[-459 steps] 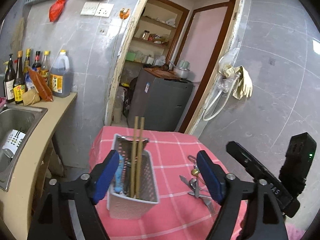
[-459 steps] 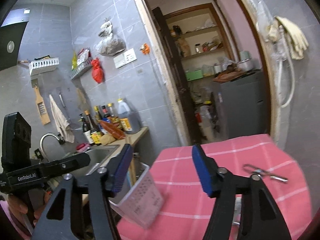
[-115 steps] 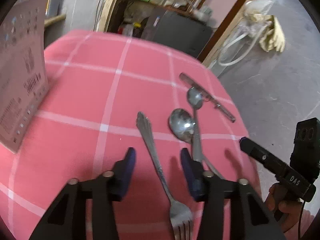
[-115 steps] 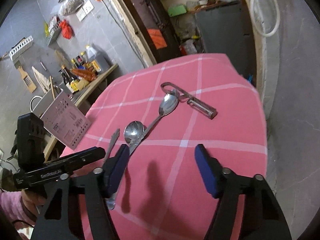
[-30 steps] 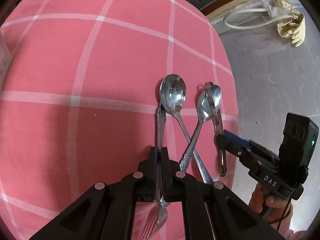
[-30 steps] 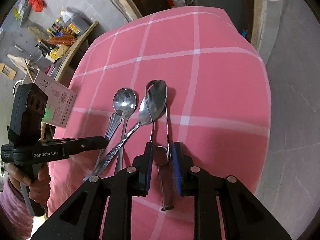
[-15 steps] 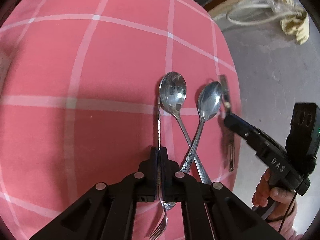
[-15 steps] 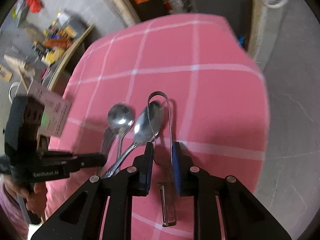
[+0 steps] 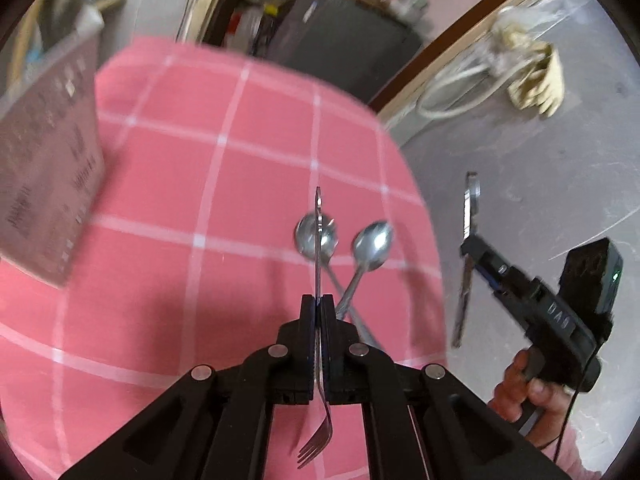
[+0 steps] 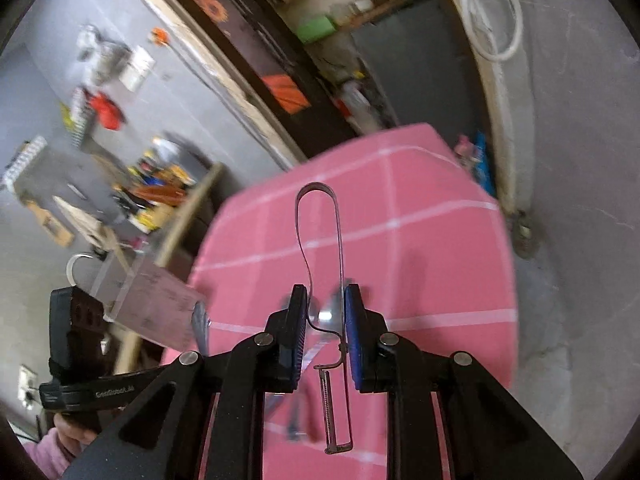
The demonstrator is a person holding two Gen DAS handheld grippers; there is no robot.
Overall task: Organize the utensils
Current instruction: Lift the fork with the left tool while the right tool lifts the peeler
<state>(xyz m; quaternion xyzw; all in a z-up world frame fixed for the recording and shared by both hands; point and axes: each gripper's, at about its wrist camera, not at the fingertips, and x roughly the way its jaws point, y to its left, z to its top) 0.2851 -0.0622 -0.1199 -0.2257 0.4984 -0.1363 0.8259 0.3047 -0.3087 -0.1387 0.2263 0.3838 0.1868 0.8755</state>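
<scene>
My left gripper (image 9: 317, 308) is shut on a steel fork (image 9: 319, 240), held above the pink checked tablecloth (image 9: 200, 184) with the tines pointing back toward the camera. Two spoons (image 9: 370, 246) lie crossed on the cloth below it. My right gripper (image 10: 325, 304) is shut on a metal wire peeler (image 10: 320, 232), lifted off the table; it also shows in the left wrist view (image 9: 466, 240). The perforated utensil holder (image 9: 44, 168) stands at the table's left; it also shows, blurred, in the right wrist view (image 10: 156, 304).
A doorway with shelves and a dark cabinet (image 9: 340, 44) lies behind the table. A counter with bottles (image 10: 160, 184) and a sink is to the left. Grey tiled floor (image 9: 540, 180) lies off the table's right edge.
Both grippers have risen from the table, the left with the fork and the right with the peeler. The two spoons stay on the cloth.
</scene>
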